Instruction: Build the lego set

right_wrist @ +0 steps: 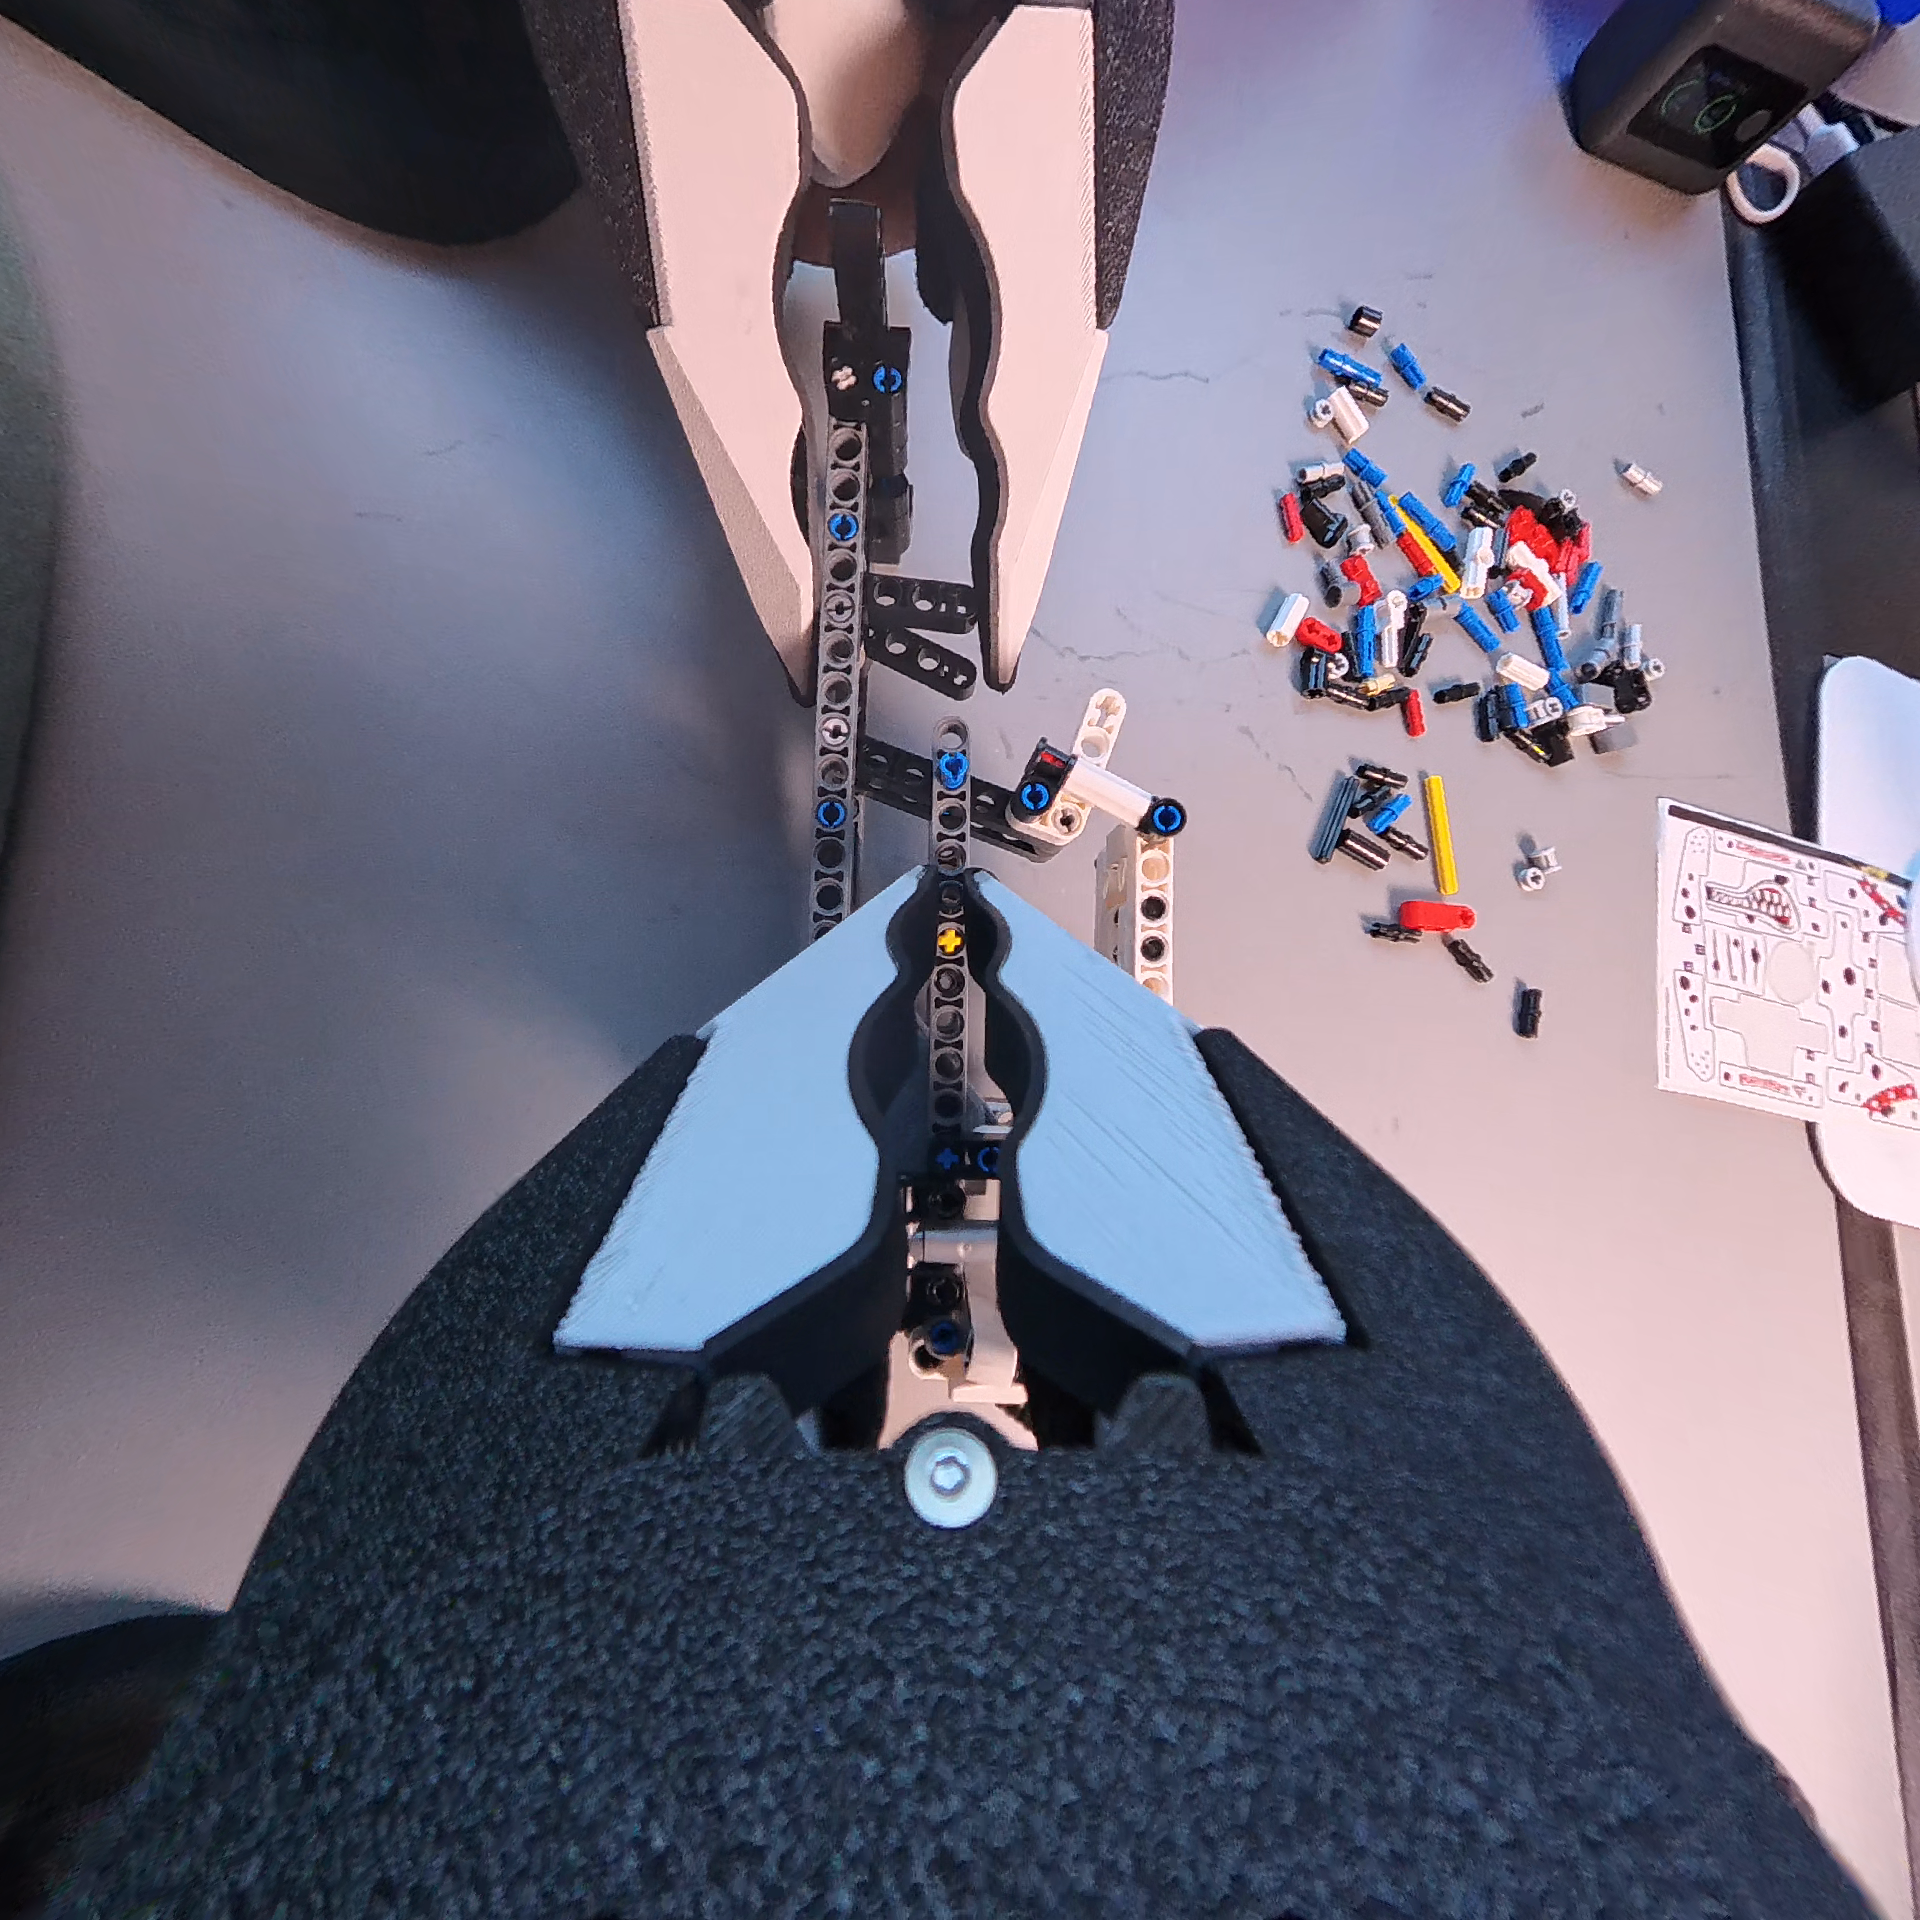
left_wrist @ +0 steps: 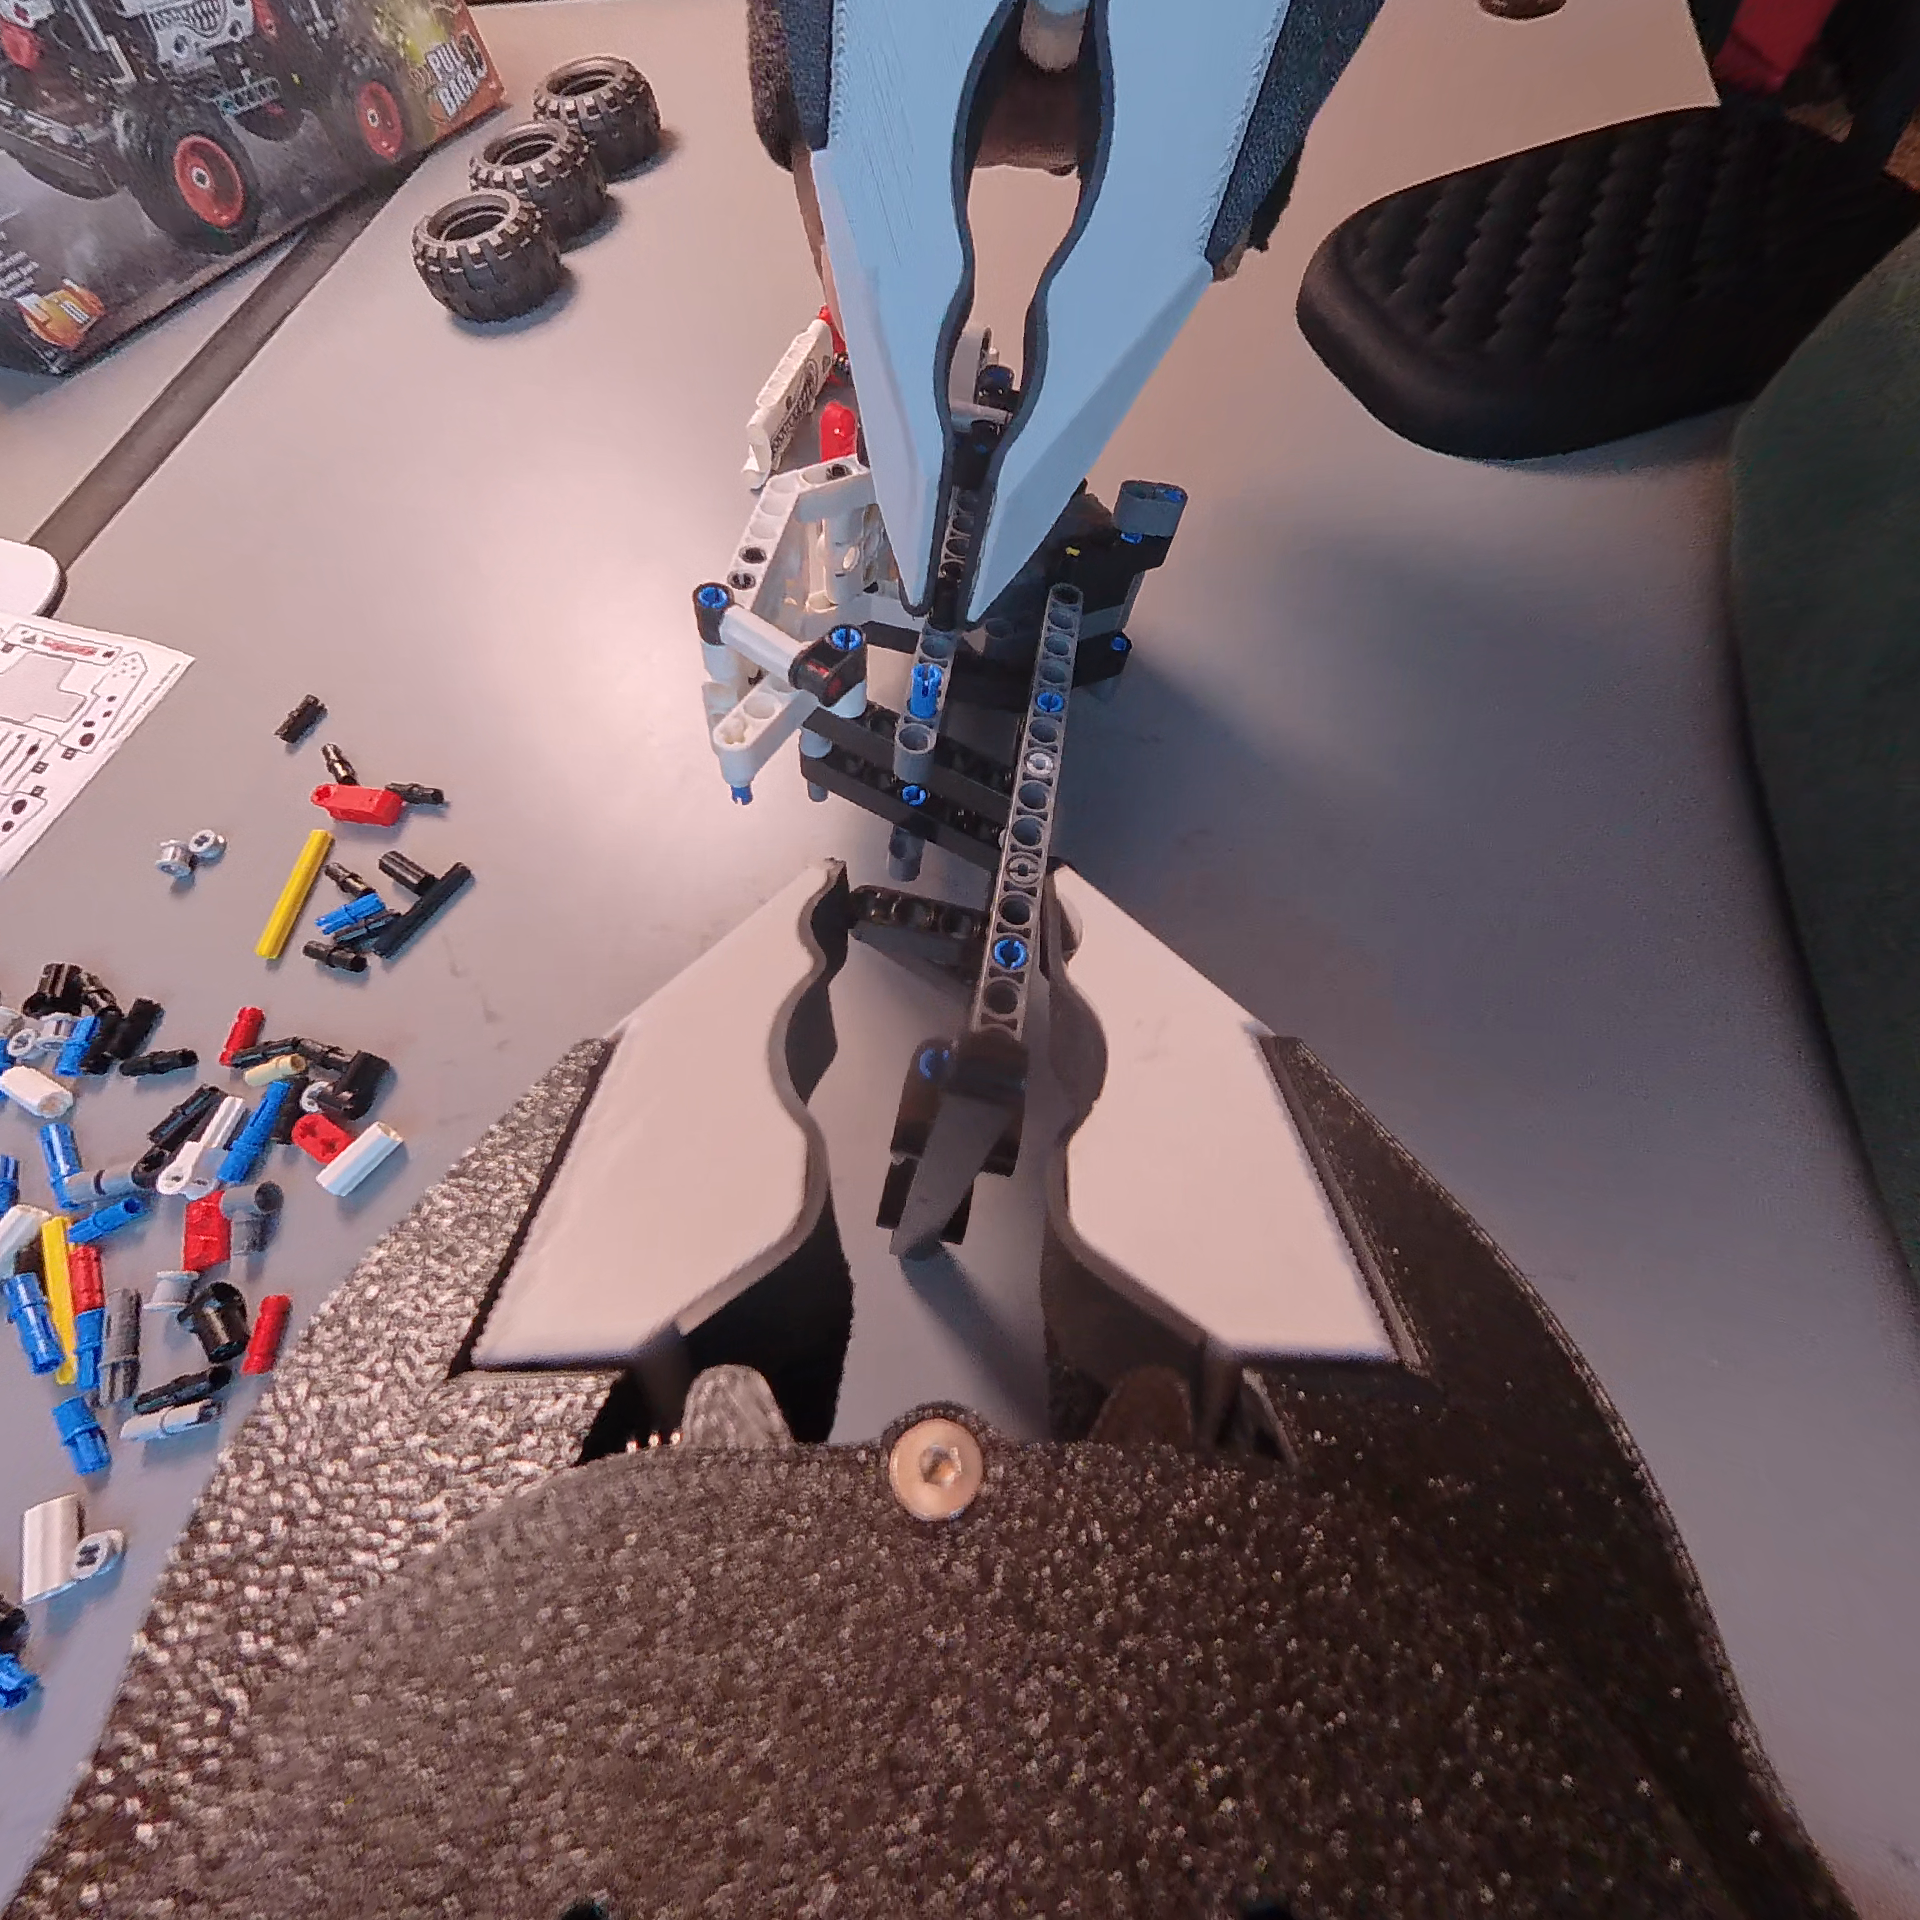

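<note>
Half-built black, grey and white Lego chassis (left_wrist: 914,727) sits mid-surface. Right gripper (right_wrist: 948,883) fingers clamp its short grey beam, likely steadying it. Left gripper (left_wrist: 940,894) fingers spread wide around its long grey beam (left_wrist: 1029,821), not gripping.

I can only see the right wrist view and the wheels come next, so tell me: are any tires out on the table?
Observer: Yes. The left wrist view shows three black tires in a row beside the set's box.
Operator: Do they have rims in them?
Observer: No, their centres look hollow.
Operator: What is on the model right by my right fingers?
Observer: A white stickered panel and a red piece sit on the model, just beside the right fingers.
</note>
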